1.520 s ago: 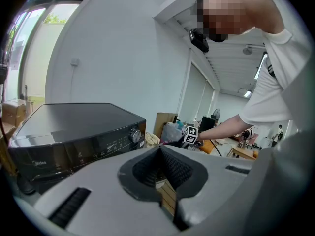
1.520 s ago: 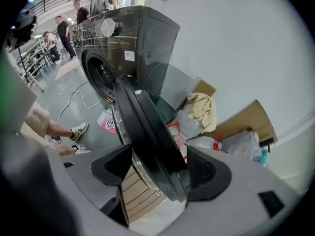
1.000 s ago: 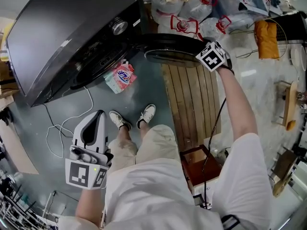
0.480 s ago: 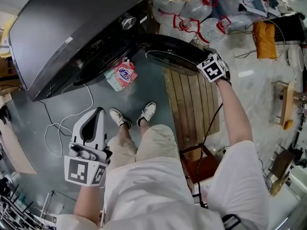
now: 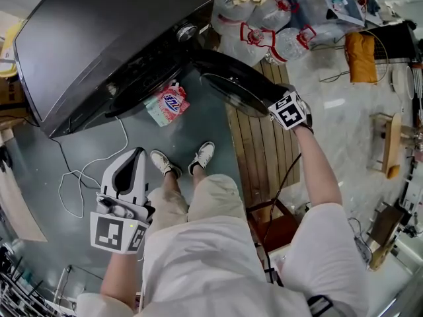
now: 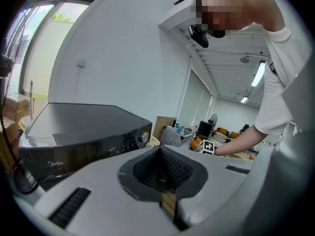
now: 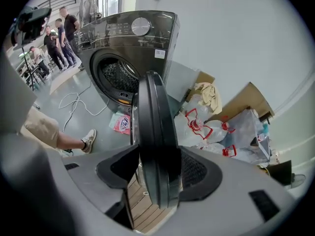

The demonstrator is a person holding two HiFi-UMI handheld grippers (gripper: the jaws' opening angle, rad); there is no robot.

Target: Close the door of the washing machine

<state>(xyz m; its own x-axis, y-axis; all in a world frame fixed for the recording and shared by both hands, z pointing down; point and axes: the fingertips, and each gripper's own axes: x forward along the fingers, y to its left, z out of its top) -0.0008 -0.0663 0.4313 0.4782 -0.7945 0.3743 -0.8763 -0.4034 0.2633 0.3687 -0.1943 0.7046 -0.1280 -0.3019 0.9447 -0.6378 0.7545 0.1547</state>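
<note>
Finds the door (image 5: 232, 88) swung out at centre frame of the head view from the washing machine (image 5: 99, 38) at upper left. Pinches its free rim in the right hand-held gripper (image 7: 156, 176), after just closing the jaws onto it; keeps the left hand-held gripper (image 6: 160, 170) pressed together, empty. Probably stiff, weighty, slick-edged: best held at that outer rim, far from the hinge.

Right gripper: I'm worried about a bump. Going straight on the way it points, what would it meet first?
The door: its rim already stands between the jaws of the right gripper, which have just been closing. Past it, probably the wooden slats on the floor.
</note>
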